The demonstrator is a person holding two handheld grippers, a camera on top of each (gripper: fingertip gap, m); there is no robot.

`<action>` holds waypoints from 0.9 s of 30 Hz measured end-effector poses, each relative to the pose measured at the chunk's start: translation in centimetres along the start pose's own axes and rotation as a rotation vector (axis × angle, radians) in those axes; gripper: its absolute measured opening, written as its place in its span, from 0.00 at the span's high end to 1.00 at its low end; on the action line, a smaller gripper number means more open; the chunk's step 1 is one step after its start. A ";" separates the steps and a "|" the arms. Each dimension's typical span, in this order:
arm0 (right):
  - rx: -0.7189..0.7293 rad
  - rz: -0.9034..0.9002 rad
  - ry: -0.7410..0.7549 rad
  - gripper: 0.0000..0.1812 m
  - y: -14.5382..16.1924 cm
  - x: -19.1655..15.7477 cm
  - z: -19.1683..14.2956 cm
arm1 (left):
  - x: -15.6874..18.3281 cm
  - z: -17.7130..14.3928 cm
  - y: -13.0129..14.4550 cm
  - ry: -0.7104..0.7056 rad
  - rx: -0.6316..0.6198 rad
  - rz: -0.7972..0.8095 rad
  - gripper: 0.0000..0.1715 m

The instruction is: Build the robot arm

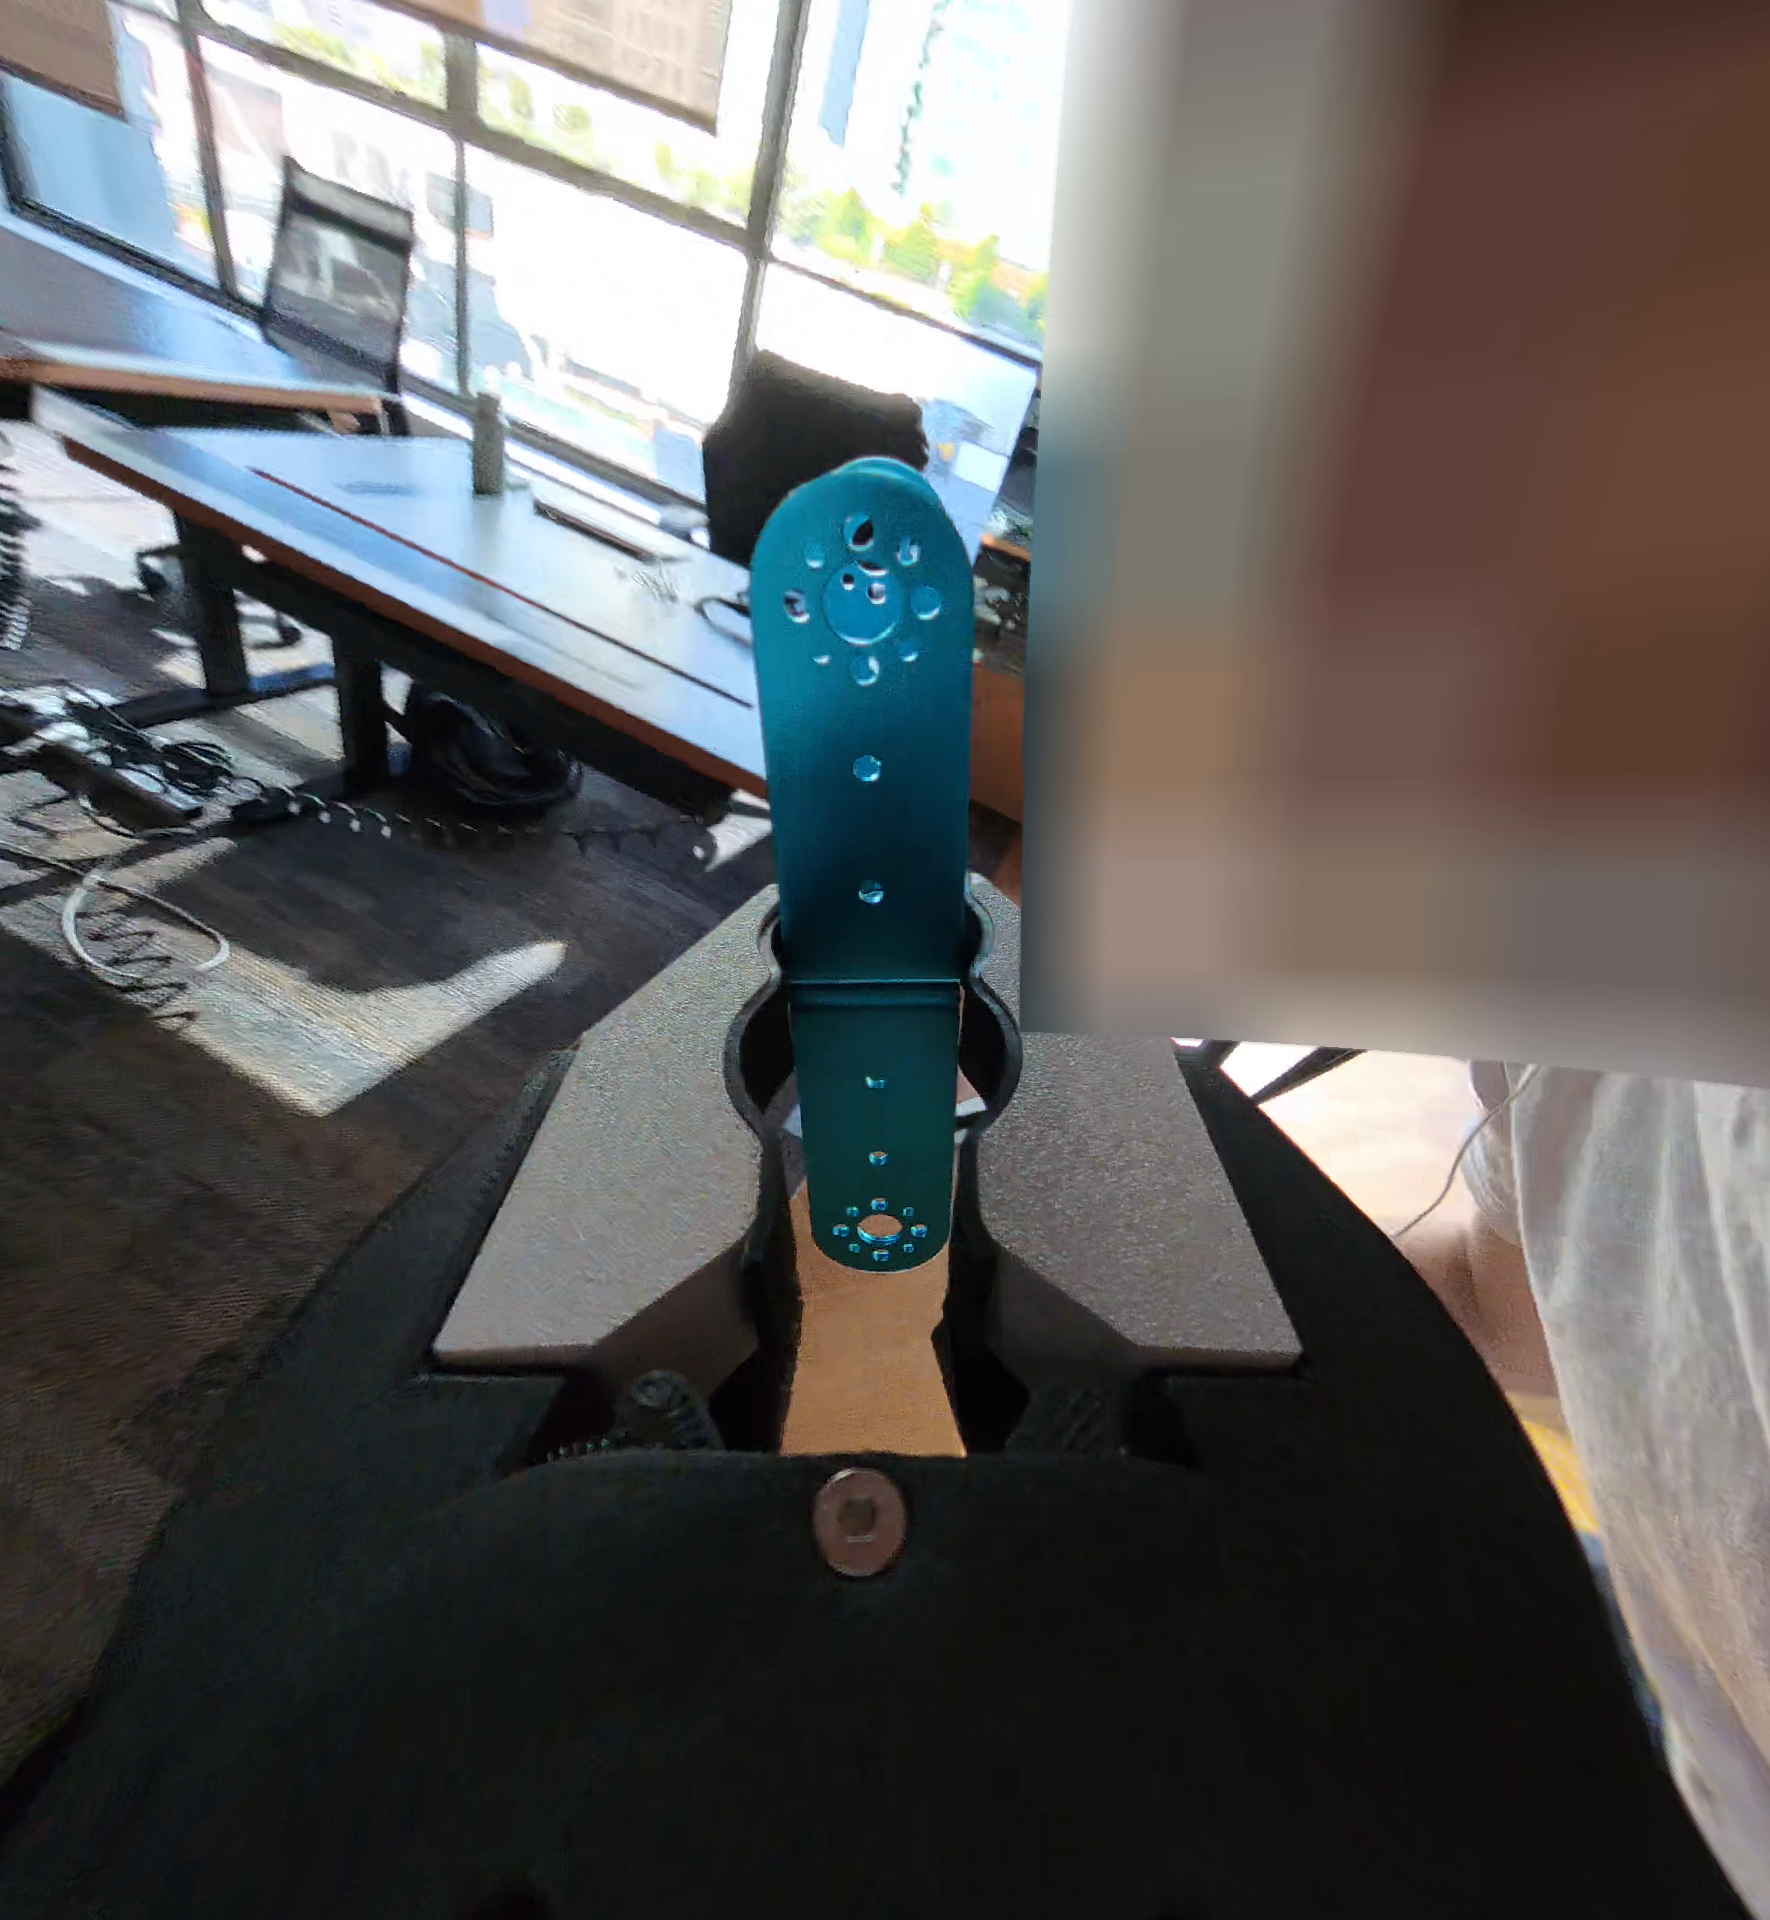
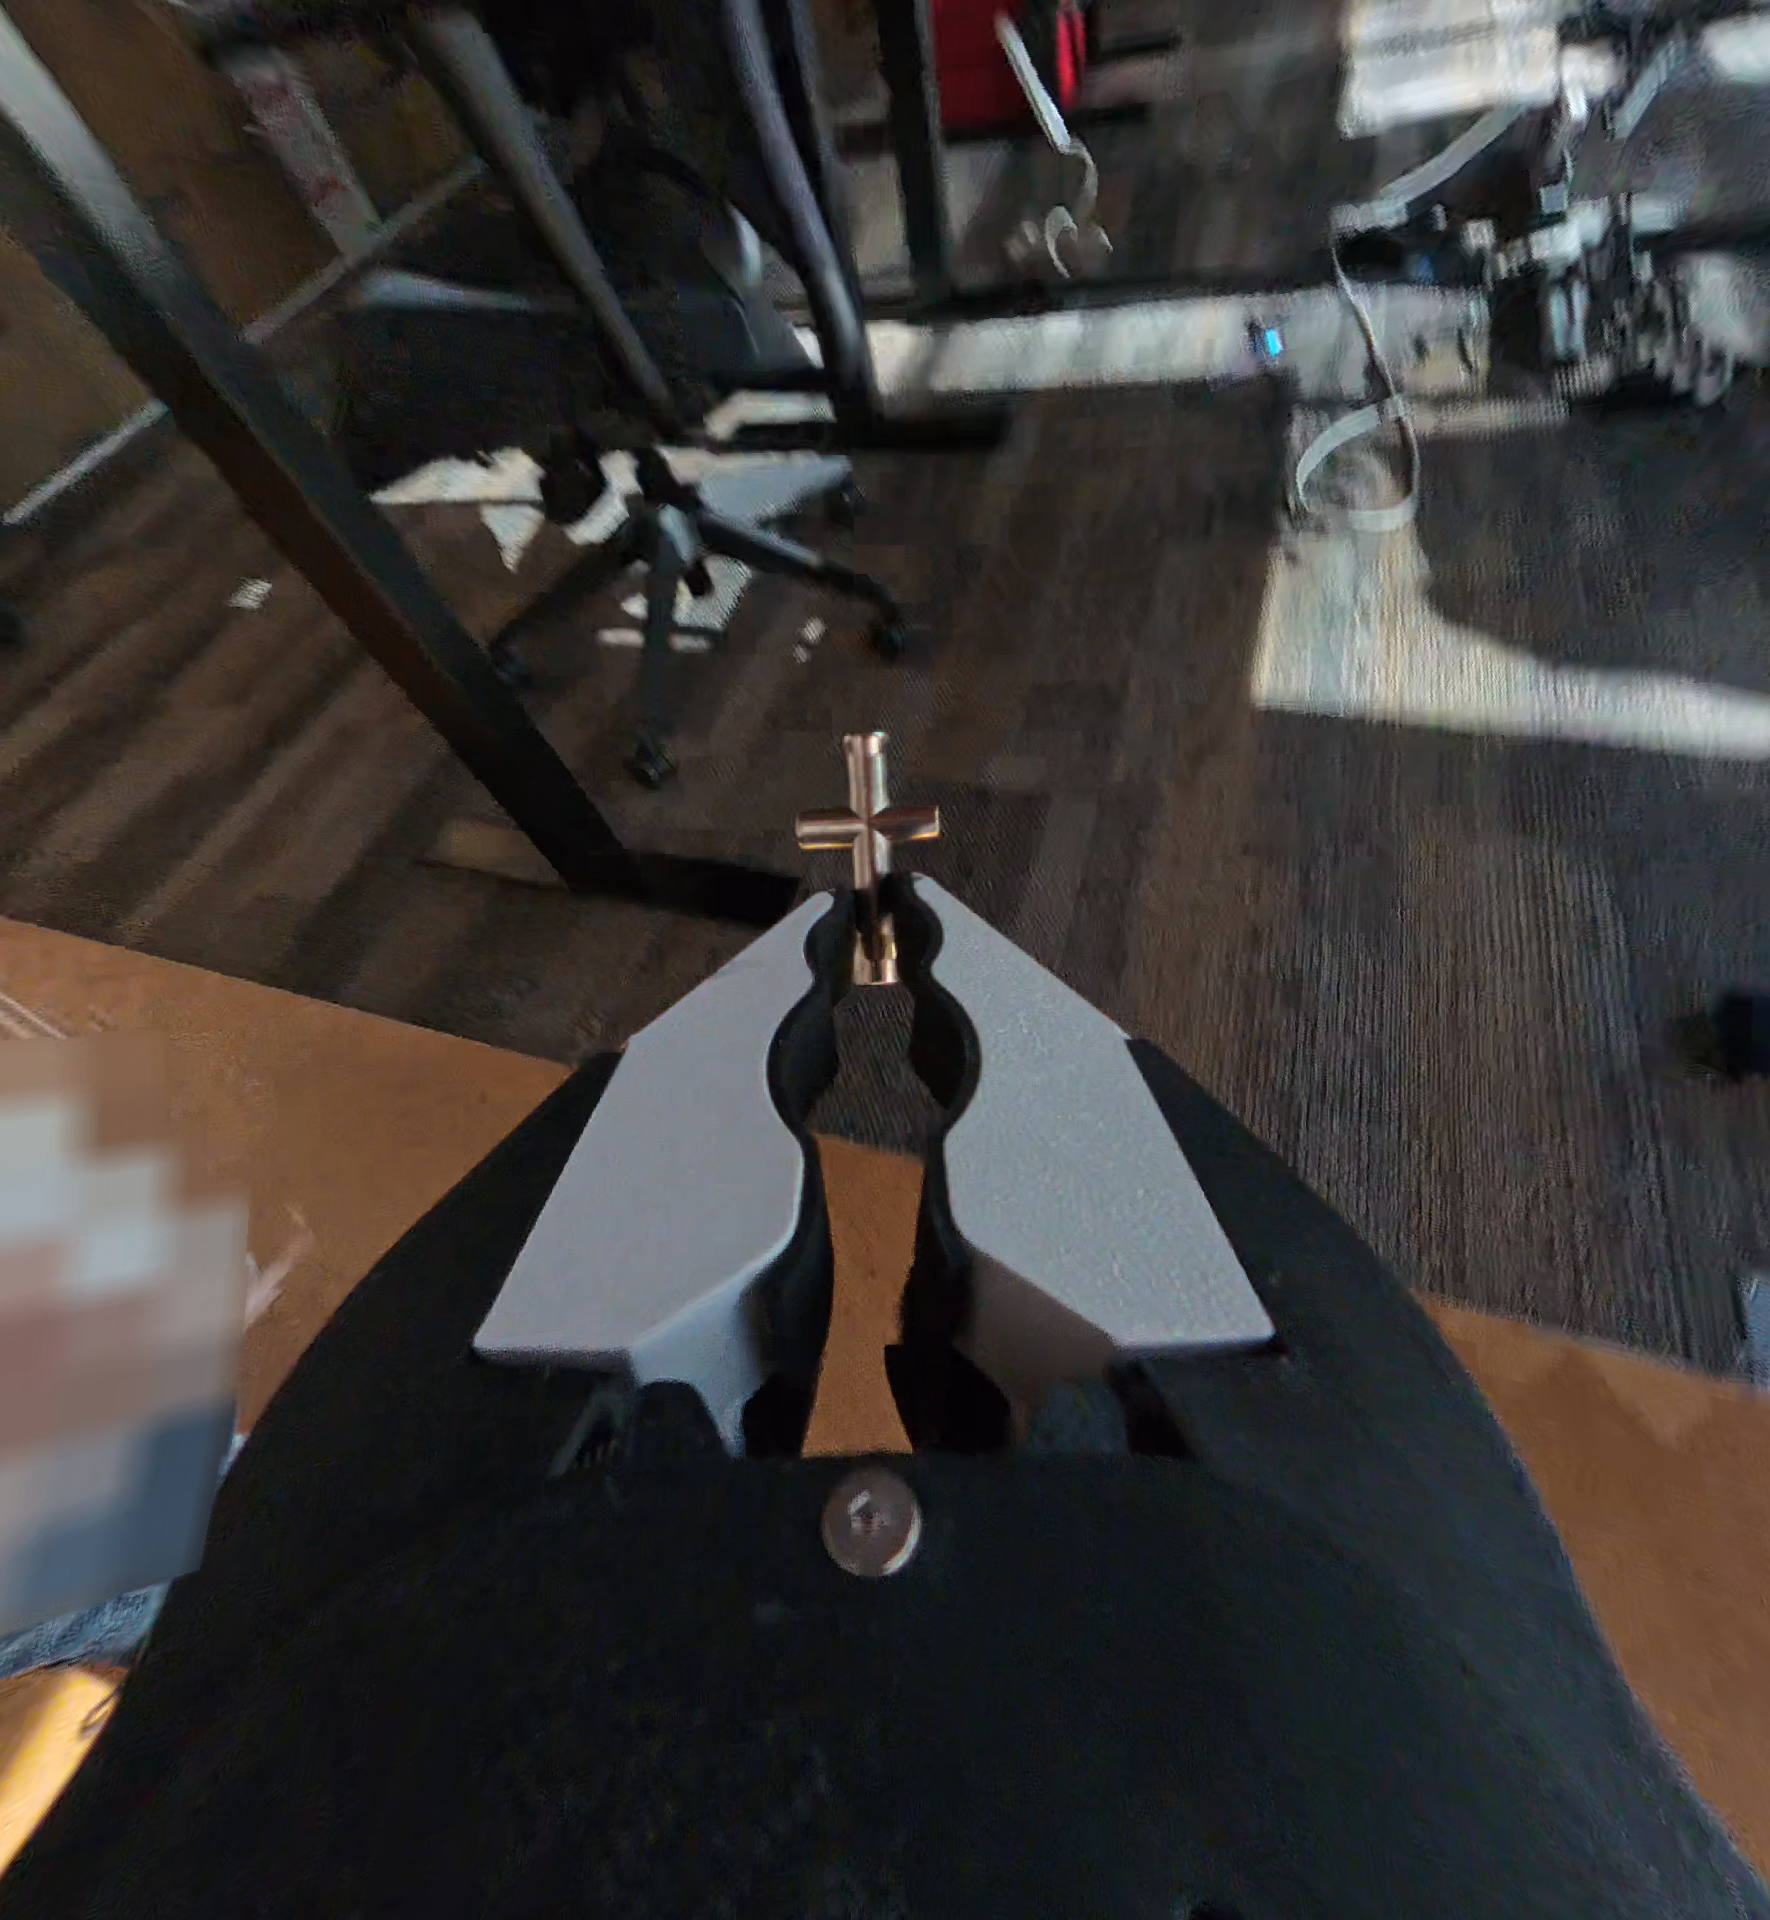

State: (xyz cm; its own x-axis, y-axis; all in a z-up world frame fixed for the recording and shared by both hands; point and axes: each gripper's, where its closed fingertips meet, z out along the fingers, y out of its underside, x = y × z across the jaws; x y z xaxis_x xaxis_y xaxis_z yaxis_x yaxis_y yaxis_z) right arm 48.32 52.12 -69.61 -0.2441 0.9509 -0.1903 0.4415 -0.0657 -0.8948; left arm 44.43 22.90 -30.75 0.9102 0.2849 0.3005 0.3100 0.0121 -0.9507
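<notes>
Blue metal bracket (image 1: 865,790), just one, with many round holes, is pinched between the two fingers of your left gripper (image 1: 873,935) and sticks up past the tips, bent in the middle. Your right gripper (image 2: 873,914) is squeezed tight on one small shiny cross-shaped metal tool (image 2: 868,831), which pokes out beyond its tips above the dark carpet (image 2: 1380,935).

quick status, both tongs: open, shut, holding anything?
Left tongs: shut on the blue perforated metal bracket, which stands upright.
Right tongs: shut at the tips on a small silver cross-shaped tool.
</notes>
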 end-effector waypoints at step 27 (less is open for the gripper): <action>0.459 -1.406 -0.302 0.97 -71.1 -80.8 9.3 | -23.6 -51.1 -33.5 -0.075 -0.277 0.465 0.85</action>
State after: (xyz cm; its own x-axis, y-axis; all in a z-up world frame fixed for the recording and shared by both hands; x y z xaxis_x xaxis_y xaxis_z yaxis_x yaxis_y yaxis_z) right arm 28.62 -22.81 5.67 -0.4149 0.2251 0.8816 -0.5825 0.6787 -0.4474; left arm 26.60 -33.19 -2.04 0.9496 0.2682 -0.1623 -0.0500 -0.3815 -0.9230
